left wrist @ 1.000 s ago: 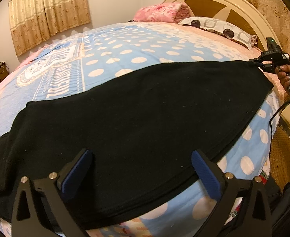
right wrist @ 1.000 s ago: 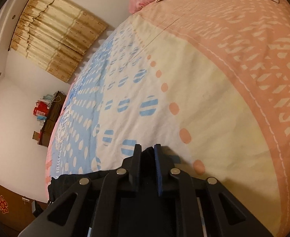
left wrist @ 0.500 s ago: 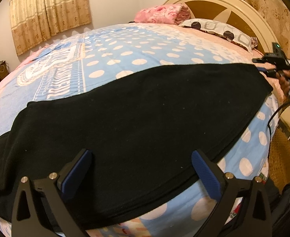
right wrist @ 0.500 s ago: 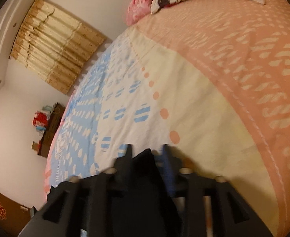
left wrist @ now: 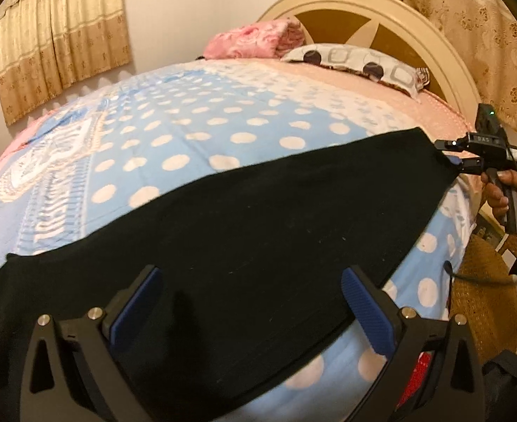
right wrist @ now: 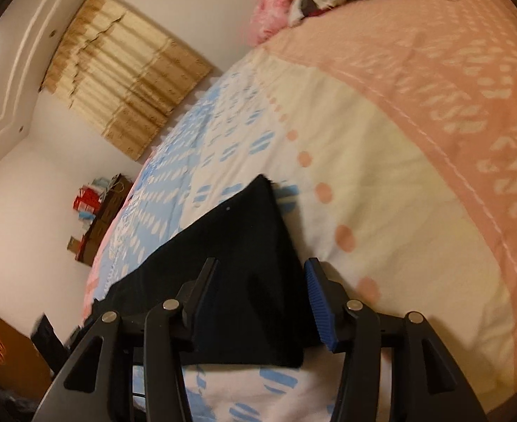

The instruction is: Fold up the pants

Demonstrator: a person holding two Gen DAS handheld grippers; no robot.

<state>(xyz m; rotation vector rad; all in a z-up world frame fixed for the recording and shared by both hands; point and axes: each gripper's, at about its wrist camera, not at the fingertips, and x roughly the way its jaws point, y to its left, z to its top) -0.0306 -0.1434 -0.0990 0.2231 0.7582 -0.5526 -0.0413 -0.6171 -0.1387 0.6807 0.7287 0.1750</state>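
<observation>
Black pants (left wrist: 258, 218) lie spread flat across the polka-dot bedspread (left wrist: 202, 133). My left gripper (left wrist: 249, 274) hovers open over their near edge, with its blue pads (left wrist: 137, 307) wide apart and nothing pinched. In the left wrist view my right gripper (left wrist: 455, 156) is at the far right corner of the pants, held by a hand (left wrist: 504, 190). In the right wrist view that corner of the pants (right wrist: 251, 232) lies on the bed between the jaws of the right gripper (right wrist: 262, 263). These jaws are opening and the pads stand clear of the cloth.
A patterned pillow (left wrist: 360, 63) and a pink folded blanket (left wrist: 254, 40) lie by the arched headboard (left wrist: 381, 17). A wicker chair (left wrist: 483, 281) stands off the bed's right side. Curtains (left wrist: 61, 45) hang behind. A dresser with boxes (right wrist: 100, 211) stands by the far wall.
The right gripper was shut on the pants corner; it has opened and drawn back, leaving the corner flat on the bed. The left gripper stayed open and shifted over the near edge.
</observation>
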